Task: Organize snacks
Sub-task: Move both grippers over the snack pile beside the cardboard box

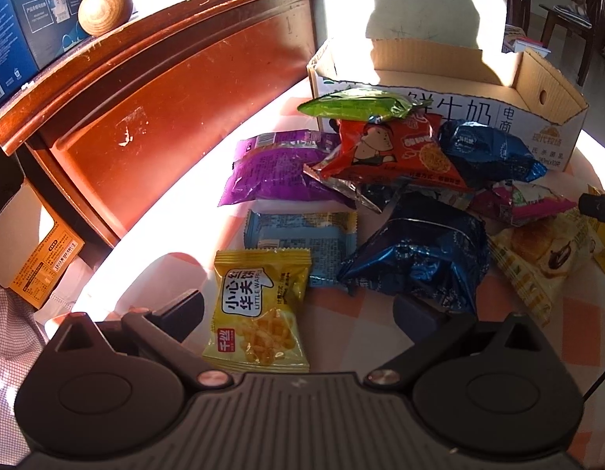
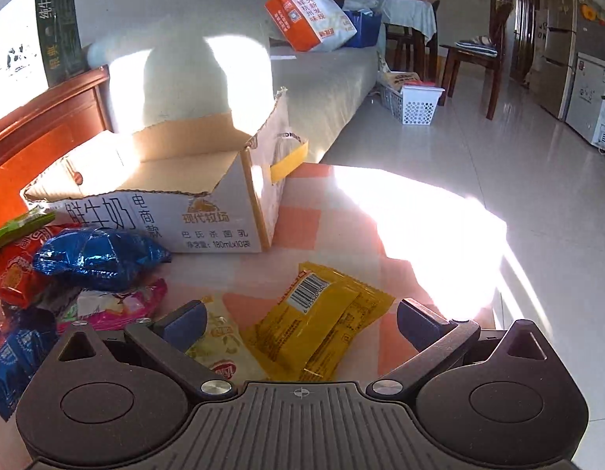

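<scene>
Several snack packets lie on a checked tablecloth [image 1: 568, 333] in front of an open cardboard box [image 1: 537, 90]. My left gripper [image 1: 298, 313] is open, its jaws on either side of a yellow waffle packet [image 1: 263, 309]. Beyond it lie a light blue packet [image 1: 302, 243], a purple bag [image 1: 279, 168], a red bag [image 1: 396, 149], a green packet [image 1: 357, 103] and dark blue bags [image 1: 419, 250]. My right gripper [image 2: 302, 321] is open over a yellow packet [image 2: 325, 325] lying barcode up. The box [image 2: 208, 211] stands behind it, empty as far as shows.
A red-brown wooden headboard [image 1: 165, 90] runs along the left of the table. The tablecloth's right edge [image 2: 494, 274] drops to a tiled floor. A pale bread packet [image 2: 220, 337] and a pink packet [image 2: 118, 305] lie by the right gripper's left finger.
</scene>
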